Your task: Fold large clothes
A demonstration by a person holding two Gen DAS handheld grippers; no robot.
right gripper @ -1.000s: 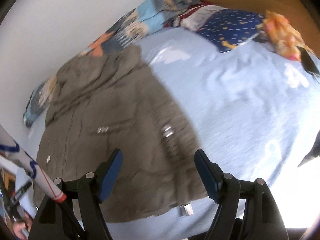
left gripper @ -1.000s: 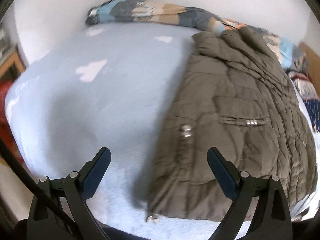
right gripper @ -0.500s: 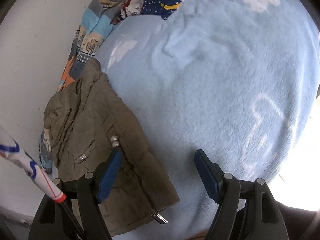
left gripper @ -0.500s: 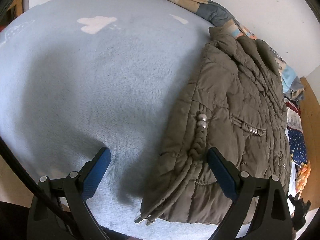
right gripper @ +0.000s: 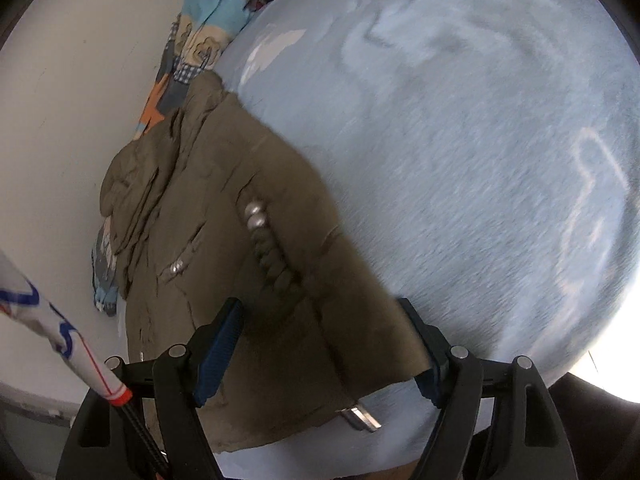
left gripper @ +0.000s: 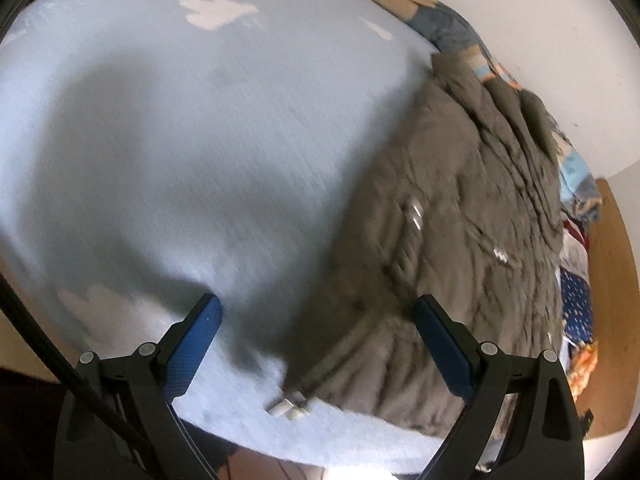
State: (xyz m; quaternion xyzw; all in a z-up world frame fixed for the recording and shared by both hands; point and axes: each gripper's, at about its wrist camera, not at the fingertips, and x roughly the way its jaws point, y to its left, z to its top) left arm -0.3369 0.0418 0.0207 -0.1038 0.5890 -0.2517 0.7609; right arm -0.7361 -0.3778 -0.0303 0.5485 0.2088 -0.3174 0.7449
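now, by label:
left gripper point(left gripper: 316, 332): i tilt it steeply down at the bed; jaws spread wide, nothing between the blue pads, nothing gripped.
left fingers point(left gripper: 196, 344): the left one hangs over bare blanket, the right one over the jacket's lower part.
right gripper point(right gripper: 320, 340): i point it down at a slant, rolled so the bed runs diagonally; jaws wide apart, pads pressing on nothing.
right fingers point(right gripper: 220, 340): one stands over the jacket cloth, the other at the jacket's right edge where it meets the blanket; i cannot tell if either touches.
jacket point(left gripper: 460, 248): olive quilted, lying flat on the blanket; ahead and right of my left gripper, ahead and left of my right gripper, its hem corner between the right jaws.
cord ends point(left gripper: 290, 406): pale toggles on the blanket just ahead of my left gripper, at the hem.
metal snaps point(right gripper: 256, 216): two, straight ahead of the right gripper.
blanket point(right gripper: 460, 140): light blue with white shapes.
patterned bedding point(right gripper: 200, 40): bunched along the wall, far beyond the jacket's collar.
writing: no brand or label i can read; all blurred.
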